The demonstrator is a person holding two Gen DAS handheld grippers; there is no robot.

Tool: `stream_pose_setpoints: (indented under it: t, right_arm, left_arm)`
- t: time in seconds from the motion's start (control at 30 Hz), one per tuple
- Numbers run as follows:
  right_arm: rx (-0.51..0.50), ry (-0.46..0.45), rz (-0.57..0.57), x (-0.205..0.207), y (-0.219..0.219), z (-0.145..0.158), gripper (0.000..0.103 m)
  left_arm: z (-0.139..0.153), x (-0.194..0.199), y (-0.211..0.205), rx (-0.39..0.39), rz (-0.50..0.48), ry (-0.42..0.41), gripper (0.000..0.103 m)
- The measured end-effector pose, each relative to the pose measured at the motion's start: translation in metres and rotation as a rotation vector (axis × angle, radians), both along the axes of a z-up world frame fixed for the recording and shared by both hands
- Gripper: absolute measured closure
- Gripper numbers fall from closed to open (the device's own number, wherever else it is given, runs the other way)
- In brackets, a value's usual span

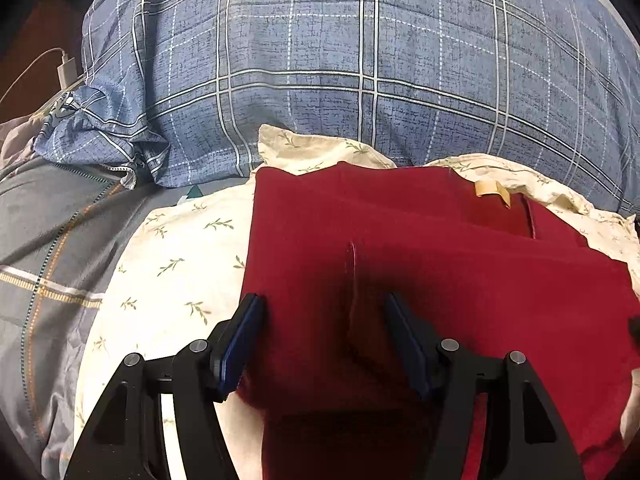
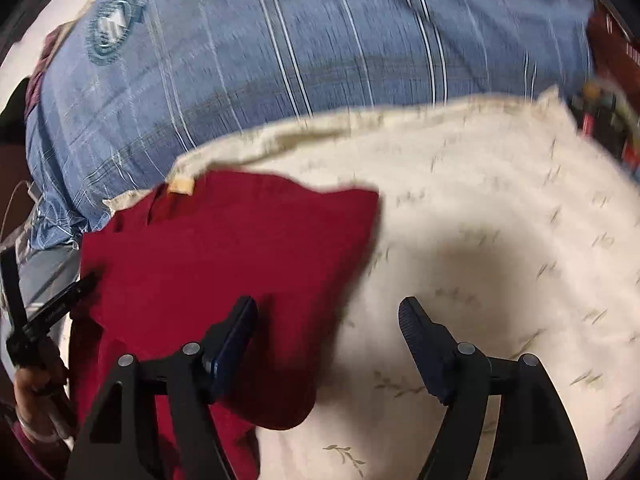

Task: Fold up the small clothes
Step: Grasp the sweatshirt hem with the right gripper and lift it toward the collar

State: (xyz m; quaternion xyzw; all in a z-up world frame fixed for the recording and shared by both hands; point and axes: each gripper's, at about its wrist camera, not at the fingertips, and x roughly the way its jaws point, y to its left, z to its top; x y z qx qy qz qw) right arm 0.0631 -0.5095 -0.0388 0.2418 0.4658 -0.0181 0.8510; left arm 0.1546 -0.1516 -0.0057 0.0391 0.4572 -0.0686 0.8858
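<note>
We judge the red garment (image 1: 440,280) mostly folded on the cream pillow (image 2: 500,240), both grippers' fingers (image 1: 242,344) released, final folds pending.

A bed (image 1: 52,240) under a grey checked sheet carries a large blue plaid pillow (image 1: 340,60) and a cream leaf-print cloth (image 2: 500,220) just in front of it. A folded dark red garment (image 1: 440,280) lies flat on the cream cloth.

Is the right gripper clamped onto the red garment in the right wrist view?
No: the right gripper stands open, one finger over the red garment, the other over the cream leaf-print cloth, gripping nothing.
</note>
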Motion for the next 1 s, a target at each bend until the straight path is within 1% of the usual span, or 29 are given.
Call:
stream_pose_setpoints:
  t: [0.03, 0.07, 0.1, 0.17, 0.2, 0.23, 0.3, 0.4, 0.43, 0.5, 0.53, 0.57, 0.6, 0.63, 0.77, 0.9, 0.93, 0.97, 1.0]
  right_arm:
    - [-0.011, -0.019, 0.017, -0.001, 0.005, 0.002, 0.054]
    - [-0.050, -0.042, 0.056, -0.001, 0.012, 0.007, 0.089]
    - [-0.106, -0.054, 0.076, -0.001, 0.018, 0.013, 0.093]
    - [-0.260, -0.100, 0.076, -0.003, 0.028, 0.028, 0.094]
    - [-0.321, -0.115, 0.068, -0.003, 0.030, 0.034, 0.094]
    - [-0.348, -0.119, 0.055, -0.002, 0.029, 0.037, 0.094]
    - [-0.319, -0.091, 0.036, 0.004, 0.022, 0.031, 0.094]
    - [-0.286, -0.036, 0.072, 0.007, 0.022, 0.013, 0.094]
    - [-0.257, -0.032, 0.079, 0.004, 0.021, 0.011, 0.091]
    - [-0.177, -0.051, 0.054, -0.005, 0.011, 0.014, 0.083]
    - [-0.120, -0.062, 0.036, -0.010, 0.004, 0.017, 0.065]
    - [-0.062, -0.075, 0.013, -0.015, -0.003, 0.019, 0.040]
    - [-0.029, -0.088, -0.004, -0.020, -0.007, 0.021, 0.034]
    - [-0.009, -0.100, -0.012, -0.023, -0.010, 0.022, 0.032]
    - [0.001, -0.079, -0.023, -0.013, -0.015, 0.016, 0.032]
    - [0.062, -0.071, -0.020, 0.012, -0.019, 0.000, 0.034]
    - [0.061, -0.051, 0.008, 0.022, -0.014, -0.007, 0.043]
    - [0.034, -0.046, 0.027, 0.026, -0.009, -0.009, 0.072]
    - [-0.008, -0.057, 0.047, 0.029, -0.003, -0.007, 0.083]
  left_arm:
    - [0.002, -0.002, 0.001, -0.001, -0.003, -0.001, 0.039]
    - [0.005, -0.006, 0.003, -0.002, -0.009, -0.003, 0.039]
    - [0.008, -0.009, 0.005, -0.002, -0.013, -0.002, 0.039]
    - [0.012, -0.015, 0.010, -0.003, -0.018, -0.001, 0.039]
    - [0.015, -0.020, 0.013, -0.002, -0.017, 0.000, 0.039]
    - [0.017, -0.023, 0.015, 0.002, -0.015, 0.001, 0.039]
    - [0.021, -0.034, 0.023, 0.004, -0.012, 0.002, 0.039]
    - [0.022, -0.048, 0.032, -0.009, -0.005, 0.012, 0.039]
    - [0.021, -0.052, 0.035, -0.009, -0.004, 0.017, 0.039]
    - [0.020, -0.058, 0.038, -0.007, -0.003, 0.025, 0.039]
    - [0.019, -0.061, 0.040, -0.008, -0.002, 0.028, 0.039]
    - [0.019, -0.065, 0.043, -0.011, 0.002, 0.029, 0.039]
    - [0.018, -0.067, 0.045, -0.015, 0.008, 0.027, 0.039]
    - [0.018, -0.071, 0.049, -0.024, 0.017, 0.026, 0.039]
    - [0.010, -0.076, 0.055, -0.043, 0.031, 0.042, 0.039]
    - [0.005, -0.075, 0.056, -0.046, 0.031, 0.042, 0.037]
    - [0.005, -0.075, 0.056, -0.047, 0.032, 0.039, 0.037]
    - [0.004, -0.075, 0.056, -0.046, 0.031, 0.036, 0.036]
    - [0.002, -0.074, 0.056, -0.046, 0.031, 0.034, 0.034]
